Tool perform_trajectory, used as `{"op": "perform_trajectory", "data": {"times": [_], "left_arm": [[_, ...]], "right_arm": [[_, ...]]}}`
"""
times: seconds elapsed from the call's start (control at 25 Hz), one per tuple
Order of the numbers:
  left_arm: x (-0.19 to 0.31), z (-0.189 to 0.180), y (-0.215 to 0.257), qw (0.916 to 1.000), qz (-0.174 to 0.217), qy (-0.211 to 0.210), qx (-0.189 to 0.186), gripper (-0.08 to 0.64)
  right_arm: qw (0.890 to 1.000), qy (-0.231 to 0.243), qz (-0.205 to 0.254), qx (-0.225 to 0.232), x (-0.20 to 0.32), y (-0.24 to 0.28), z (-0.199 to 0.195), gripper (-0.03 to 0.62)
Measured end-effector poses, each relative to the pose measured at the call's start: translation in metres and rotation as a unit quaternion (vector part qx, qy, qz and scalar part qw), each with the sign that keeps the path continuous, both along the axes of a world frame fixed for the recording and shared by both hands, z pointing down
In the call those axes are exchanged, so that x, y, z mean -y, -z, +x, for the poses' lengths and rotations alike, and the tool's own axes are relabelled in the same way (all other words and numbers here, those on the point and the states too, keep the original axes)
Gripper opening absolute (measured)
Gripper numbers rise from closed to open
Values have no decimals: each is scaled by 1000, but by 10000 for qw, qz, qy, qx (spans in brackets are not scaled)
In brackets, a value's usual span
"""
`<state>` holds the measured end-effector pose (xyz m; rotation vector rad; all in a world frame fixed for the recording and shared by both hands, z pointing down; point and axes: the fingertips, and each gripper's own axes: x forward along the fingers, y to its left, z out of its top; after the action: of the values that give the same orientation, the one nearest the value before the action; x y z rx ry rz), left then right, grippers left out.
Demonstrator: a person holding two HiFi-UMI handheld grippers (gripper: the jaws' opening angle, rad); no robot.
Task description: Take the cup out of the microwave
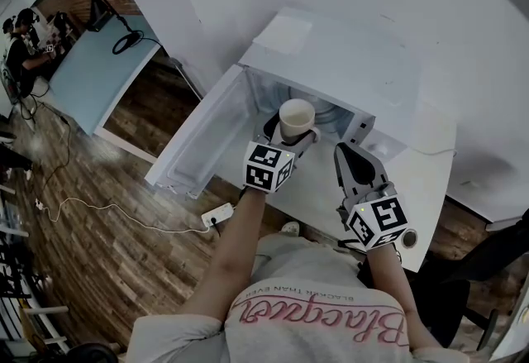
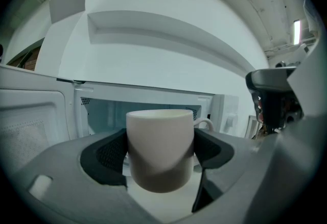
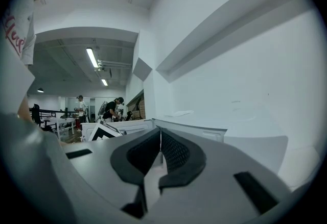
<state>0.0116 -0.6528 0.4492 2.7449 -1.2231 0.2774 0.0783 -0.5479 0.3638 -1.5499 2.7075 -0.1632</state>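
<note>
A cream cup (image 1: pixel 297 119) (image 2: pixel 160 149) is held in the air just in front of the open white microwave (image 1: pixel 331 64) (image 2: pixel 148 103). My left gripper (image 1: pixel 291 138) (image 2: pixel 162 154) is shut on the cup, its dark pads pressing both sides; the cup's handle points toward the oven cavity. My right gripper (image 1: pixel 354 161) (image 3: pixel 160 154) hangs to the right of the cup, jaws shut with nothing between them, over the white counter (image 1: pixel 430 179).
The microwave door (image 1: pixel 202 138) hangs open to the left, over a wooden floor (image 1: pixel 107 221). A white power strip (image 1: pixel 216 215) lies below it. People work at a light blue table (image 1: pixel 103 68) far left. A white wall (image 3: pixel 245 65) rises behind the oven.
</note>
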Motion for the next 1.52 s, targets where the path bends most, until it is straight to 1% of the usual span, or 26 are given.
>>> {"op": "perform_trajectory", "data": {"times": [0.36,0.56,0.72,0.92,1.04,1.16,1.4,1.52], "left_arm": [[-28,-8,28,9999,153,-39,5,408],[-39,-11,38,9997,236,-39,79,408],[-50,-13,49,9995,305,-71,7,408],[-60,-14,74,9986,492,-162,-74,408],[-64,-12,86,9975,657,-239,-34,408],[-68,-10,95,9963,798,-313,28,408],[-73,-5,115,9949,906,-441,-95,408],[-73,1,124,9942,949,-482,-156,408]], "right_arm": [[9998,-126,146,108,1,11,9,12],[9994,-176,252,151,1,17,10,12],[9992,-157,335,172,-1,21,9,12],[9988,-102,429,222,-4,31,7,12],[9983,-85,514,256,-5,37,7,12],[9981,-119,553,225,-5,40,9,12],[9979,-135,636,49,-3,53,14,12],[9973,-145,719,40,-2,63,19,12]]}}
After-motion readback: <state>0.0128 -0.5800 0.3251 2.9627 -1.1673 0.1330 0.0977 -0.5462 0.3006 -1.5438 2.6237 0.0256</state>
